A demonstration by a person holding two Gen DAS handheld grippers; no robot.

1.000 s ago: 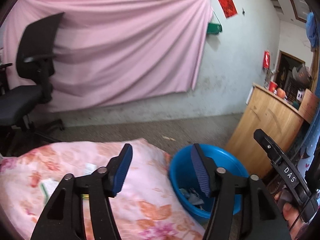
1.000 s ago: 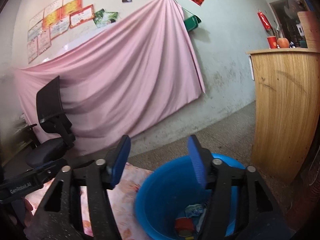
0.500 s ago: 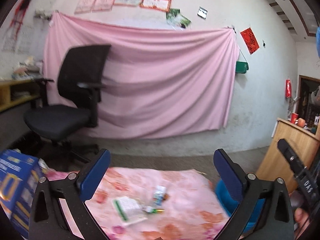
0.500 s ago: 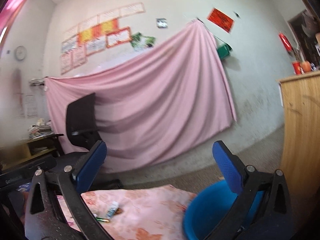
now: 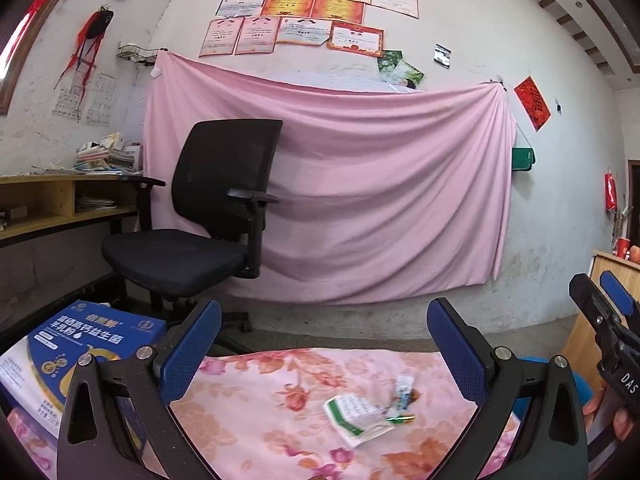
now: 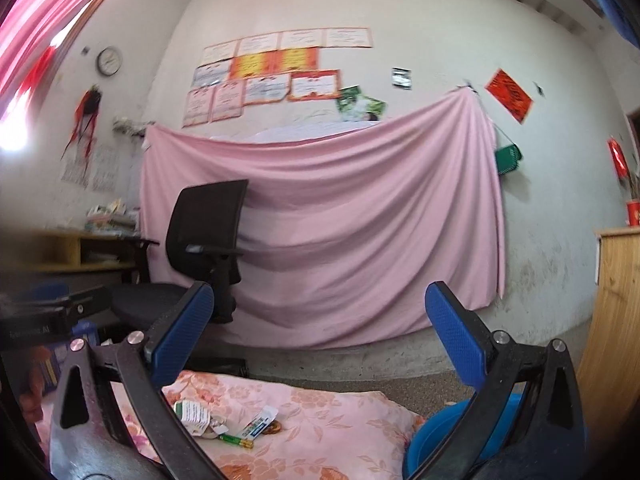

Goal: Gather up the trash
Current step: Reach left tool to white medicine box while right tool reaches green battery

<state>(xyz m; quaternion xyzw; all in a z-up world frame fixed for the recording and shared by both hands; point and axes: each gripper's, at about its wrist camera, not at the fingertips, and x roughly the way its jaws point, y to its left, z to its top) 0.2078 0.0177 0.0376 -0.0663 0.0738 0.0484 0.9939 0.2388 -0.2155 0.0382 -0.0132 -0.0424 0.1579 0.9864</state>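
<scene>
Both hand-held grippers, left (image 5: 324, 354) and right (image 6: 318, 338), gape wide and empty; the thin green-white paper wrapper (image 5: 354, 416) beside the blue plastic bucket (image 6: 452, 428) may slip flat against the floral cloth.

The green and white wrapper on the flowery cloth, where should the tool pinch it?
Pinch the crumpled green and white wrapper by its raised, curled near edge, coming down from above with the left tool, which is open. It lies flat on the floral cloth, so a side approach would probably just push it.
</scene>
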